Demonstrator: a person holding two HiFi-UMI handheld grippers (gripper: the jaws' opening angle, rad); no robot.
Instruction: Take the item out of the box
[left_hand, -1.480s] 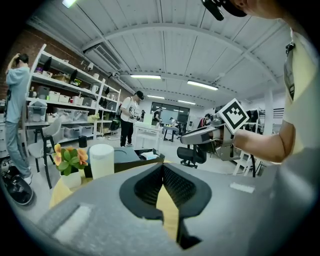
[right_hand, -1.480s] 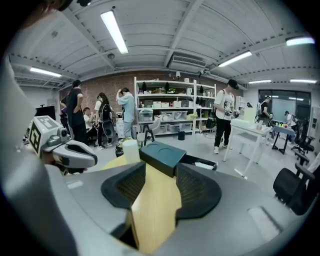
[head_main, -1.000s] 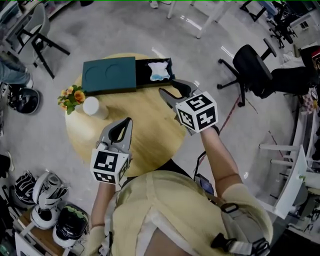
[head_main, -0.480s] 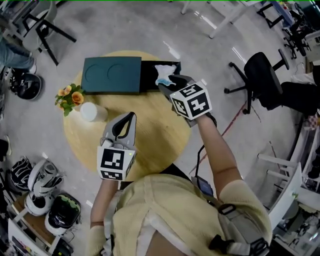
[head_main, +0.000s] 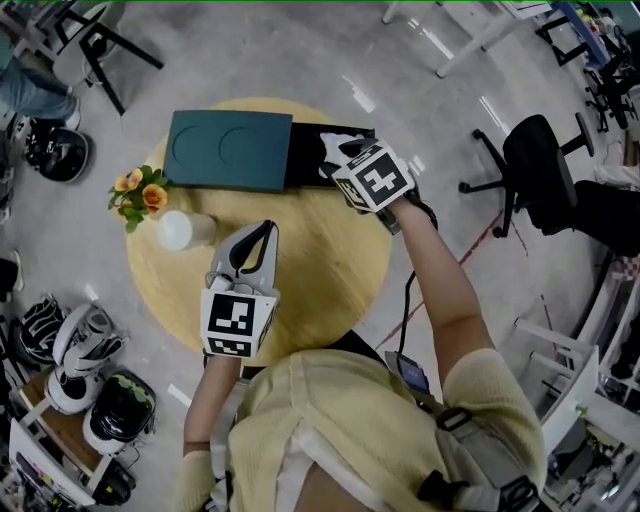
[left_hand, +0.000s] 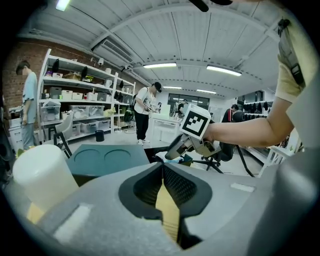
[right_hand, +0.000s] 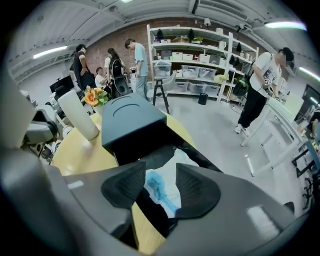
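Note:
A dark teal box (head_main: 230, 150) lies at the far side of the round wooden table (head_main: 330, 280), its black drawer (head_main: 305, 160) slid out to the right. A white item with a blue patch (right_hand: 159, 187) lies in the drawer. My right gripper (head_main: 338, 160) hangs open just above the drawer, and in the right gripper view the item shows between its spread pads (right_hand: 197, 192). The head view hides most of the item under that gripper. My left gripper (head_main: 262, 236) is shut on nothing and hovers over the table's middle, its tips pointing at the box (left_hand: 105, 157).
A white cylinder cup (head_main: 180, 230) and a small bunch of orange flowers (head_main: 140, 193) stand at the table's left edge. A black office chair (head_main: 545, 160) is on the floor to the right. Helmets (head_main: 70, 360) lie on the floor at lower left. People stand by shelves behind.
My right gripper has moved away from me and left, from beside the drawer to directly over the item. The left gripper has barely shifted.

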